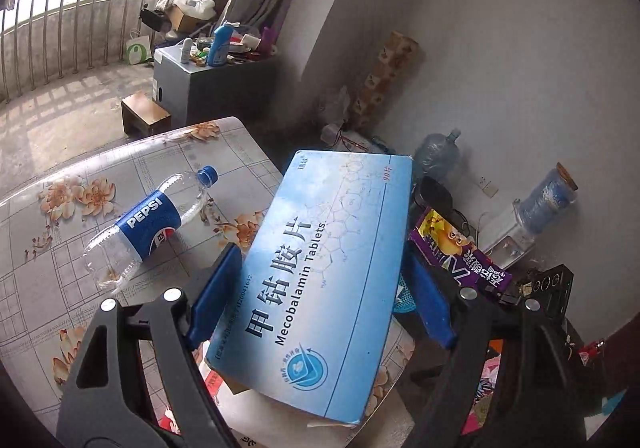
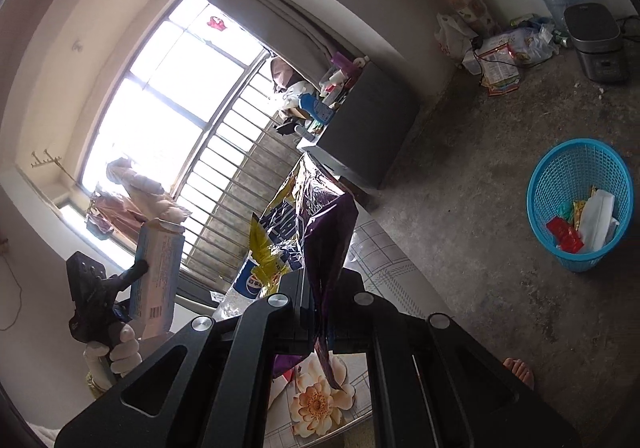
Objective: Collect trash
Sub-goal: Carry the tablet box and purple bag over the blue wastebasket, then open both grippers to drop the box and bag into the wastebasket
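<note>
The blue tablet box (image 1: 320,272) is clamped across its width between the blue pads (image 1: 216,296) of the left gripper (image 1: 320,288); the jaws stand wide apart only because the box fills them. The long axis of the box runs away from the camera, far end raised, and the box is held clear of the table (image 1: 48,280).

The purple snack wrapper (image 2: 316,224) is pinched in the right gripper (image 2: 316,332), whose jaws are together on its lower part. The wrapper stands up from the jaws, and a tail hangs below them.

The relation that governs the coming move is judged to be the basket's position. The blue mesh basket (image 2: 576,204) stands on the floor to the right of the table, well apart from both grippers and lower than them. It already holds several pieces of litter. In the right wrist view the basket lies to the right of the wrapper and the left gripper (image 2: 132,280) lies at far left, so the right hand is judged nearer to it.

One item is not yet collected: an empty Pepsi bottle (image 1: 152,228) lies on its side on the table, left of the box, cap pointing to the far side.

In the left wrist view the basket is almost wholly hidden behind the box. The underside of the box and the near table edge are covered by the gripper bodies. The basket's contents cannot be identified with certainty.
</note>
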A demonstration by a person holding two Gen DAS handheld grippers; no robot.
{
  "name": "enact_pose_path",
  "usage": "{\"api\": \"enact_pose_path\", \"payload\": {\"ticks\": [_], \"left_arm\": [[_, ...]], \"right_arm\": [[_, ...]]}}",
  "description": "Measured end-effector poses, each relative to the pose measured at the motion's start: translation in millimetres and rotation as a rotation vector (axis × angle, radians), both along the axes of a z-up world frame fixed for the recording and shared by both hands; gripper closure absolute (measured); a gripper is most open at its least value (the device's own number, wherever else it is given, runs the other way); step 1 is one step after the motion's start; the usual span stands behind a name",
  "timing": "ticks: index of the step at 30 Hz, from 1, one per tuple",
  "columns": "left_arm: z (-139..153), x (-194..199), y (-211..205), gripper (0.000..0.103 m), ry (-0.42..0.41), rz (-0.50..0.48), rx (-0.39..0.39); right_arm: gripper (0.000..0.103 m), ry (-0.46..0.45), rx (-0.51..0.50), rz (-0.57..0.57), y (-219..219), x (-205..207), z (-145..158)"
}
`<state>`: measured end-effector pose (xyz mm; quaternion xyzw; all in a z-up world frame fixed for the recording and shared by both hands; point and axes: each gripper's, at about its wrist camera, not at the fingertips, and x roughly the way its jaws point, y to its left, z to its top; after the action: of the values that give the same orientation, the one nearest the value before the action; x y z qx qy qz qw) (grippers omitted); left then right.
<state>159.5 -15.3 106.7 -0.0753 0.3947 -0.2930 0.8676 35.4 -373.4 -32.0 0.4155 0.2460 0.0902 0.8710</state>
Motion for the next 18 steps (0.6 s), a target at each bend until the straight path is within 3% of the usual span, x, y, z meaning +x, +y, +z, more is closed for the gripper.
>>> {"api": "enact_pose_path", "payload": {"ticks": [5, 10, 15, 18], "left_arm": [[-1.5, 14.7, -115.5, 0.027, 0.018, -0.142, 0.025], [-20.0, 27.2, -234.4, 0.027, 0.053, -0.259, 0.067], [-66.3, 41.3, -325.6, 0.026, 0.132, -0.310, 0.145], [-106.2, 50.0, -369.6, 0.026, 0.202, -0.338, 0.187]], "right_arm": [[0.099, -0.006, -0.049, -0.147, -38.3, -19.6, 5.1], [0.099, 0.054, -0.106, -0.304, -73.1, -30.4, -5.0], [0.099, 0.152, -0.195, -0.463, -106.9, -37.2, -20.8], [0.099, 0.209, -0.184, -0.512, -127.5, -34.6, -40.9]]}}
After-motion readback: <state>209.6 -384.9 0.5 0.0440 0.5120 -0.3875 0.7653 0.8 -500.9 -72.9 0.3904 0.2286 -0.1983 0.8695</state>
